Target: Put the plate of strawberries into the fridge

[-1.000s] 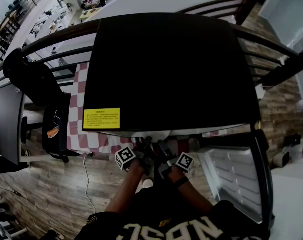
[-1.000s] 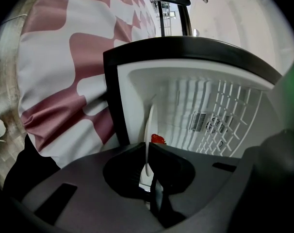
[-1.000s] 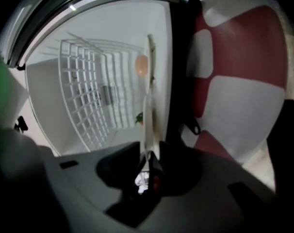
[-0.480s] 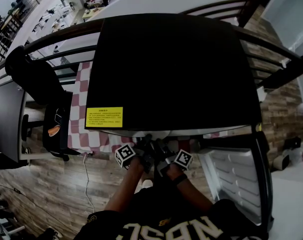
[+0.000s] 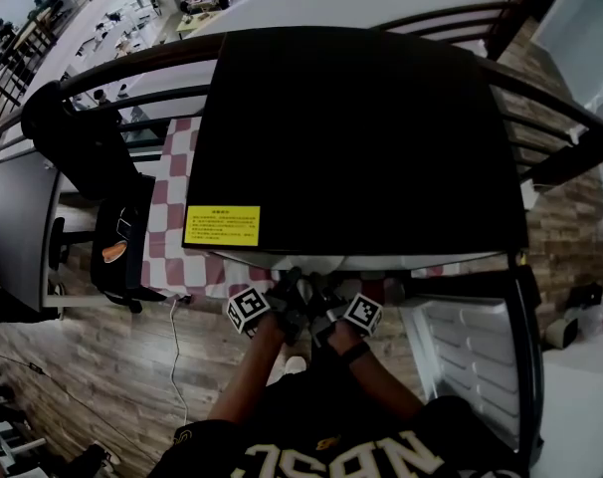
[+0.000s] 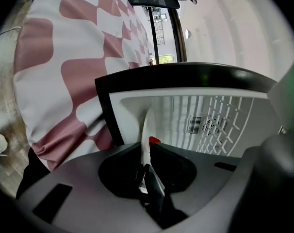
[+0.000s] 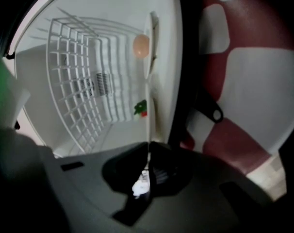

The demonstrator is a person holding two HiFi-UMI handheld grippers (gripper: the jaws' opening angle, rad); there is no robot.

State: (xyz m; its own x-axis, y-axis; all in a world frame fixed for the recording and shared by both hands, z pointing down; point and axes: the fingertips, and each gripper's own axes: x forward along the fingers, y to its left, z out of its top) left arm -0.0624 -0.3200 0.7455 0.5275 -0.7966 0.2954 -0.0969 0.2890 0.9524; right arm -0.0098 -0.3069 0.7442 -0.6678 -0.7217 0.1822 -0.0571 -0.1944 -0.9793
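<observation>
The white plate (image 6: 146, 130) shows edge-on between the jaws of my left gripper (image 6: 146, 171), which is shut on its rim. A red strawberry (image 6: 154, 140) peeks over the jaw. My right gripper (image 7: 148, 164) is shut on the plate (image 7: 149, 96) from the other side, with a strawberry (image 7: 140, 108) and its green leaf beside the rim. The plate is at the mouth of the fridge, with the white wire shelf (image 7: 84, 81) behind it. In the head view both grippers (image 5: 287, 295) (image 5: 328, 302) meet under the front edge of the black fridge (image 5: 361, 137).
The fridge door (image 5: 471, 357) stands open at the right, its white inner racks showing. A red-and-white chequered cloth (image 5: 172, 237) lies left of the fridge. A black chair (image 5: 83, 147) and dark railings (image 5: 132, 68) stand behind. A pale orange round thing (image 7: 141, 46) sits deeper in the fridge.
Both grippers stay together at the fridge front, and the right one's marker cube has crept slightly left and up. The head view has shifted a little.
</observation>
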